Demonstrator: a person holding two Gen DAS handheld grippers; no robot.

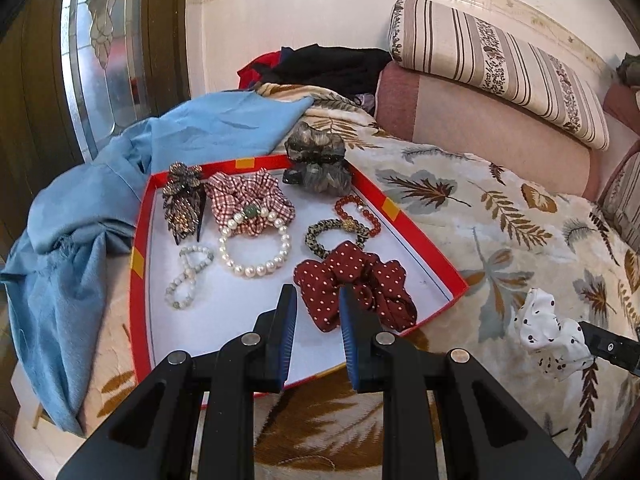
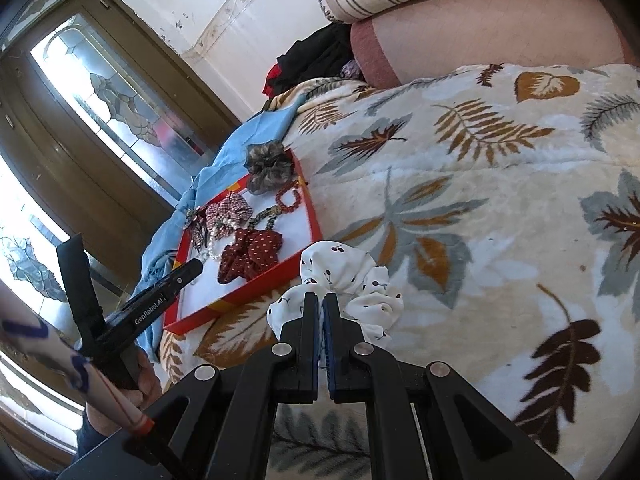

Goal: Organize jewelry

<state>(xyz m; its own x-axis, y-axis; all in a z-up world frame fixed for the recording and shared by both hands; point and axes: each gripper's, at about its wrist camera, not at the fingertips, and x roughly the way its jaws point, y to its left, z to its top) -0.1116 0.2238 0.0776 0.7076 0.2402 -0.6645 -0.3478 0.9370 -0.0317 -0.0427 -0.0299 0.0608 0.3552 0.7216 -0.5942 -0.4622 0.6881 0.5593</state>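
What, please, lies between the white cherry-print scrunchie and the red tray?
Only bare leaf-print blanket between the white scrunchie and red tray, clearest in the right wrist view.

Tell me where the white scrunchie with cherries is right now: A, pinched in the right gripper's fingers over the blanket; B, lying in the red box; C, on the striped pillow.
A: the white scrunchie is pinched in the right gripper, outside the red box.

soft cloth scrunchies: a dark red dotted scrunchie (image 1: 356, 284) and a white cherry-print scrunchie (image 2: 352, 280). glossy pearl bracelet (image 1: 256, 248) at ten o'clock from the red one. smooth red cardboard tray (image 1: 138, 240), matt white inside. plush leaf-print blanket (image 2: 480, 200). matt black plastic gripper fingers (image 1: 360, 320).
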